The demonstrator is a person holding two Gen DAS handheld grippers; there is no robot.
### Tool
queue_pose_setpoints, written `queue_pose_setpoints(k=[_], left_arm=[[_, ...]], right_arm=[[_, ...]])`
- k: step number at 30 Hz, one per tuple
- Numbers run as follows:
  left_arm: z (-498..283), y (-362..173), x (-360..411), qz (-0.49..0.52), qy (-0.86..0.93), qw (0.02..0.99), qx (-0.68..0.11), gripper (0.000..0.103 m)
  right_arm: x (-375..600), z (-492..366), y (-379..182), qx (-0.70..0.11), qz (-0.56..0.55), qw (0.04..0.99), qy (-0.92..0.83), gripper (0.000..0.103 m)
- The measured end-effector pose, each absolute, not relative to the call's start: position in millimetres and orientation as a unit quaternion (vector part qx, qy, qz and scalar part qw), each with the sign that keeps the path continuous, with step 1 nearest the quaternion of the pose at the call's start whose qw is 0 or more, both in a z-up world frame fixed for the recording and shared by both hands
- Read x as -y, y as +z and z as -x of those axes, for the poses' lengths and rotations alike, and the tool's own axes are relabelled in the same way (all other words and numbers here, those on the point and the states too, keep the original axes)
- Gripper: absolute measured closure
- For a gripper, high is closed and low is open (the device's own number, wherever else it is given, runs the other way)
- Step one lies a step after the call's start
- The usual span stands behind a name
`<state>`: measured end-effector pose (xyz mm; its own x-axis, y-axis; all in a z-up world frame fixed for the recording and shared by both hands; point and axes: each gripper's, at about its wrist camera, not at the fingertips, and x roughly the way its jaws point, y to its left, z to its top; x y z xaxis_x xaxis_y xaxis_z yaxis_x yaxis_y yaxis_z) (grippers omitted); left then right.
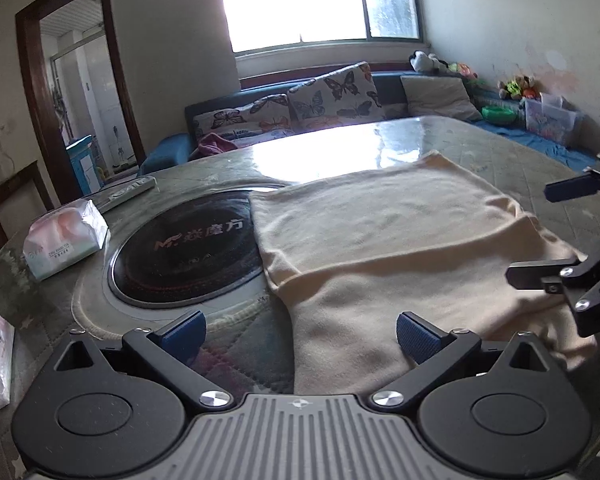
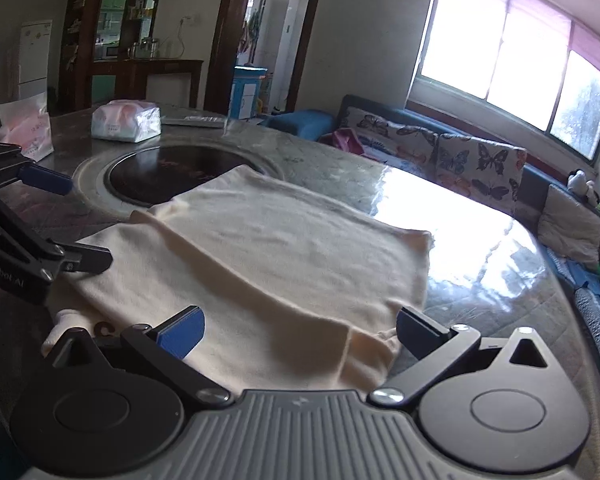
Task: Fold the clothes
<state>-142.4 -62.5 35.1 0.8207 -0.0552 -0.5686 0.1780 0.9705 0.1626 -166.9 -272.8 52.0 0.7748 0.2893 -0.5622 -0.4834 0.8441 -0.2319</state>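
Spread wide and empty just above the near hem: left gripper [image 1: 298, 334] over the bare tabletop [image 1: 236, 354] at the cloth's edge, right gripper [image 2: 300, 330] over the soft, cream folded garment [image 2: 284, 248], flat beside the glossy round black hotplate [image 1: 184, 252], glaring table beyond.

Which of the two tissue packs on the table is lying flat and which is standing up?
The white tissue pack beside the remote lies flat. The pink-printed pack at the table's far left edge stands upright, taller than wide.
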Motion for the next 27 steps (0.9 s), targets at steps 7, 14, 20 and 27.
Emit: queue_pose_setpoints(k=[7,14,20,27], left_arm=[[149.3,27.1,59.1,-0.115,-0.063,0.946,-0.298,0.0],[148.2,33.3,47.0,-0.092,-0.037,0.953,-0.288,0.0],[149.2,24.6,34.4,-0.054,-0.027,0.949,-0.309,0.0],[147.5,24.4,31.6,-0.035,-0.024,0.949,-0.314,0.0]], right_arm=[[261.8,167.3,49.1,-0.254,0.202,0.92,0.218,0.0],[249.3,162.8,56.3,-0.242,0.193,0.921,0.237,0.0],[244.4,163.6,43.2,-0.26,0.2,0.912,0.246,0.0],[263.8,153.3,56.2,-0.242,0.183,0.931,0.204,0.0]])
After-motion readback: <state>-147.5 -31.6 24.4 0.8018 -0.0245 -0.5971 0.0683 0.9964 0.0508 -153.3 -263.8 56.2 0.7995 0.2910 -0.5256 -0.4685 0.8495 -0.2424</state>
